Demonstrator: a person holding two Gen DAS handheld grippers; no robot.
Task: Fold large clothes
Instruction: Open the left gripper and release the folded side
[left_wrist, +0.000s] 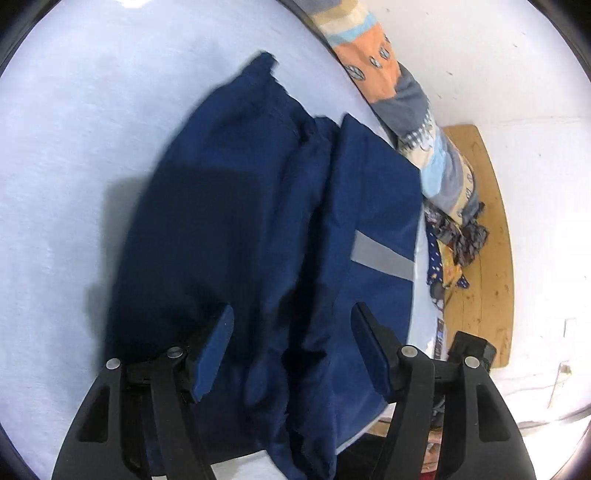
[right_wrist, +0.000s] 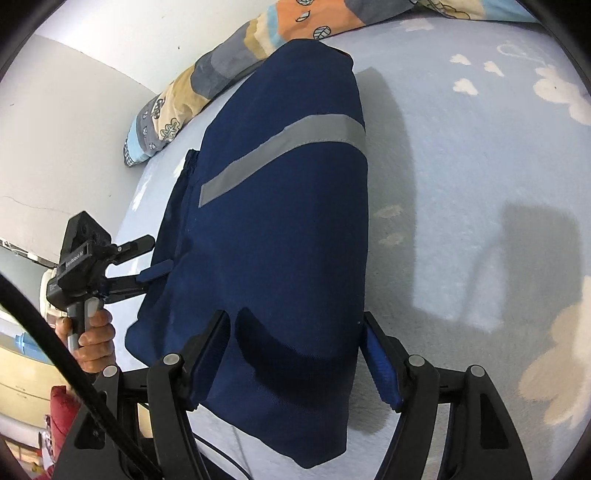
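Lying folded on the bed sheet (right_wrist: 461, 155), navy garment (right_wrist: 280, 221) between both open tools.

1. The navy garment (left_wrist: 258, 229) runs off the bottom edge in the left wrist view, and its far end is blurred.
2. The patterned quilt (right_wrist: 221, 62) is cut by the top edge in the right wrist view.
3. The clutter (left_wrist: 454, 243) on the wooden floor is too small to identify.
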